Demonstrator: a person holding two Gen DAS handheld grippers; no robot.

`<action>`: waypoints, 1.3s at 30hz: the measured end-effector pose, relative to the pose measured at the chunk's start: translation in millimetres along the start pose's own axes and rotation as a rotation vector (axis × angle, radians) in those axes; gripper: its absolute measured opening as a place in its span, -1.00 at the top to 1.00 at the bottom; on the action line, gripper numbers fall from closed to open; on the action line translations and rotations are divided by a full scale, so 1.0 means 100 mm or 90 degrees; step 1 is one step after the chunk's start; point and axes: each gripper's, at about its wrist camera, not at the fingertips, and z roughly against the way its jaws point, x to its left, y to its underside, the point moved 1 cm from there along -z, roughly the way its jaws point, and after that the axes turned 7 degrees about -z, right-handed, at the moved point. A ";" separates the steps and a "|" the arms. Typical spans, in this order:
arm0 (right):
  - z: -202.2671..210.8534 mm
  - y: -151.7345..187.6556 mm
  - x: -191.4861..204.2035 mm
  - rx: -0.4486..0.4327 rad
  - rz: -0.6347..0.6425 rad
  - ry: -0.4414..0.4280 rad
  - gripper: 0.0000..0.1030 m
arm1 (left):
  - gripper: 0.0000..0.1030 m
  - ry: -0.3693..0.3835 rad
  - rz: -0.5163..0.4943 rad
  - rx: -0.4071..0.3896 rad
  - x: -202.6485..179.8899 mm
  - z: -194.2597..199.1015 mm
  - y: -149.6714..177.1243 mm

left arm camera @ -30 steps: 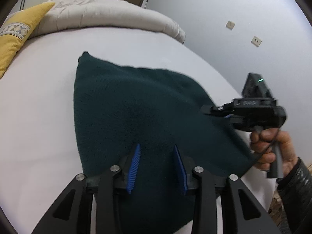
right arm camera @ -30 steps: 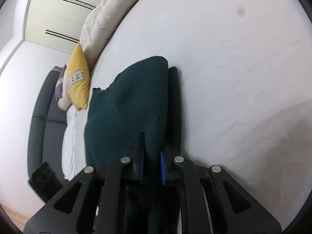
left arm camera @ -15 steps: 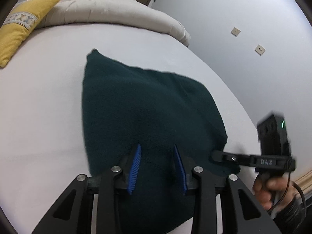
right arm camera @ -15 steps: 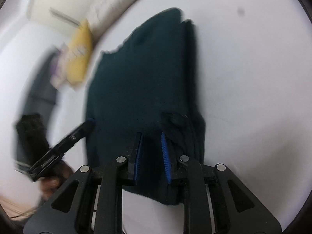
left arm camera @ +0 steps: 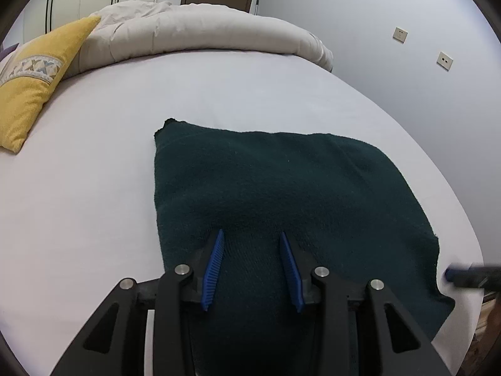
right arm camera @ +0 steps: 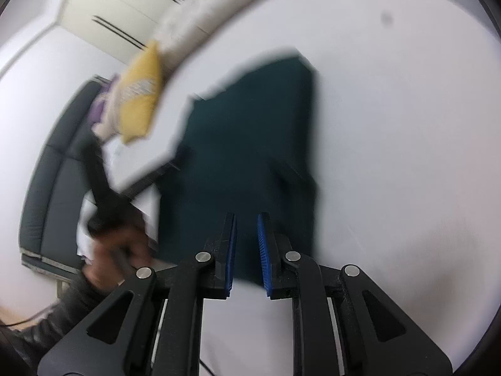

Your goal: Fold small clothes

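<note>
A dark green fleece garment (left arm camera: pixel 281 188) lies folded flat on the white bed (left arm camera: pixel 94 156). My left gripper (left arm camera: pixel 252 238) is open, its blue pads over the garment's near edge with cloth showing between them. In the blurred right wrist view the garment (right arm camera: pixel 244 144) lies ahead, and my right gripper (right arm camera: pixel 247 222) is open and empty above its near edge. The right gripper's tip (left arm camera: pixel 469 274) shows at the garment's right corner in the left wrist view. The left gripper and hand (right arm camera: pixel 106 206) show at the garment's left side.
A yellow cushion (left arm camera: pixel 31 75) lies at the bed's far left. A rolled beige duvet (left arm camera: pixel 203 31) runs along the far edge. A wall with sockets (left arm camera: pixel 444 61) is at the right. A dark grey sofa (right arm camera: pixel 47 188) stands beyond the bed.
My right gripper let go of the garment's folded edge, opened and drew back toward the near edge. The garment now lies flat. My left gripper pulled back and stays open.
</note>
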 end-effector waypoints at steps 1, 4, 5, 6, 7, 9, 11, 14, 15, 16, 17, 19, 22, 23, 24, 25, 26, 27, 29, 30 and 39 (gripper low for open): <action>-0.02 -0.08 0.08 0.003 0.004 -0.023 0.68 | 0.22 0.003 0.000 0.002 0.01 -0.01 -0.01; -0.40 -0.13 0.24 0.060 0.026 -0.046 0.51 | 0.22 0.020 0.003 0.011 0.06 -0.02 -0.03; -0.55 -0.12 0.20 0.077 0.019 -0.025 0.51 | 0.21 0.028 0.006 0.013 0.08 -0.02 -0.03; -0.74 -0.01 0.06 0.096 0.002 -0.003 0.51 | 0.21 0.031 0.006 0.016 0.10 -0.03 -0.04; -0.71 0.15 -0.06 0.078 0.001 -0.027 0.51 | 0.21 0.033 0.004 0.019 0.10 -0.04 -0.03; -0.59 0.35 -0.07 0.016 0.040 -0.048 0.51 | 0.21 0.029 -0.006 0.017 0.08 -0.03 -0.02; -0.47 0.48 -0.06 0.014 0.055 -0.025 0.52 | 0.21 0.031 -0.007 0.014 0.08 -0.02 -0.02; -0.27 0.46 -0.02 0.054 0.035 0.020 0.50 | 0.21 0.038 -0.002 0.015 0.11 -0.01 -0.03; -0.16 0.38 0.02 0.048 0.039 0.040 0.47 | 0.21 0.039 -0.001 0.017 0.11 -0.02 -0.04; 0.01 0.27 0.06 0.020 0.050 0.045 0.47 | 0.21 0.037 0.002 0.016 0.10 -0.02 -0.03; 0.17 0.18 0.03 -0.003 0.058 0.038 0.47 | 0.21 0.037 0.002 0.017 0.10 -0.01 -0.03; 0.21 -0.15 0.12 -0.027 0.056 0.019 0.43 | 0.21 0.035 0.000 0.019 0.10 -0.01 -0.03; -0.11 -0.61 0.21 -0.007 0.059 -0.005 0.42 | 0.22 0.048 0.008 0.029 0.14 -0.02 -0.07; -0.29 -0.75 0.21 0.009 0.046 -0.006 0.42 | 0.22 0.053 0.010 0.033 0.15 -0.03 -0.08; -0.43 -0.84 0.23 0.019 0.046 0.000 0.42 | 0.21 0.056 0.010 0.036 0.16 -0.03 -0.09; -0.59 -0.93 0.22 0.029 0.056 0.014 0.42 | 0.21 0.060 0.009 0.038 0.17 -0.04 -0.10; -0.73 -0.99 0.17 0.038 0.056 0.033 0.44 | 0.21 0.064 0.010 0.039 0.18 -0.05 -0.10; -0.86 -1.10 0.08 0.047 0.035 0.051 0.60 | 0.21 0.068 0.012 0.039 0.19 -0.05 -0.10; -0.95 -1.20 -0.19 0.044 -0.020 0.010 1.00 | 0.22 0.076 0.018 0.036 0.22 -0.08 -0.11; -0.93 -1.23 -0.33 0.030 -0.054 -0.008 1.00 | 0.22 0.077 0.016 0.034 0.22 -0.08 -0.11; 0.33 -0.82 -0.82 -0.183 -0.101 0.120 -0.38 | 0.21 0.091 0.049 -0.036 0.31 0.25 -0.01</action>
